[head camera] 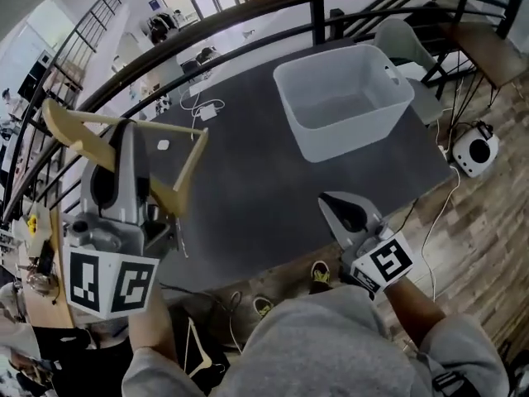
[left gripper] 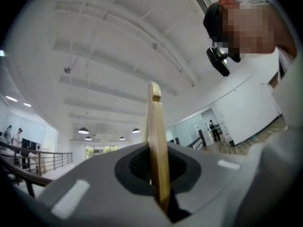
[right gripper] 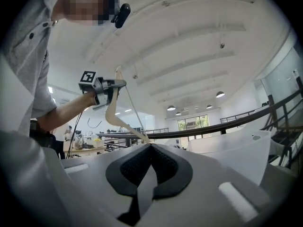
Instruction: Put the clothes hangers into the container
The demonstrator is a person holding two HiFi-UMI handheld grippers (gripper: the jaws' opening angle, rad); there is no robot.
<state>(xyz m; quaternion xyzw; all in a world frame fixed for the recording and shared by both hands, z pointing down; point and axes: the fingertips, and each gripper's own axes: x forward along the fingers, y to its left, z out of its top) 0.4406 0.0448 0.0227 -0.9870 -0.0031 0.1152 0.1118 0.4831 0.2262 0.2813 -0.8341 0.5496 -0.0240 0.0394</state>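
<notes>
A light wooden hanger [head camera: 178, 184] is held up over the left side of the dark table [head camera: 248, 164], with my left gripper [head camera: 126, 135] shut on its lower bar. In the left gripper view the hanger [left gripper: 156, 126] stands edge-on between the pads, and the gripper [left gripper: 157, 167] points up at the ceiling. The white plastic container [head camera: 331, 143] stands empty at the table's far right. My right gripper [head camera: 332, 201] hovers shut with nothing in it near the table's front edge. In the right gripper view the gripper [right gripper: 150, 148] faces the hanger [right gripper: 113, 110] and the container [right gripper: 236, 148].
A white charger with its cable [head camera: 207, 111] and a small white item [head camera: 163, 145] lie on the table's left part. A black railing [head camera: 248, 11] runs behind the table. A chair [head camera: 403, 38] and a small white device [head camera: 474, 149] stand at the right.
</notes>
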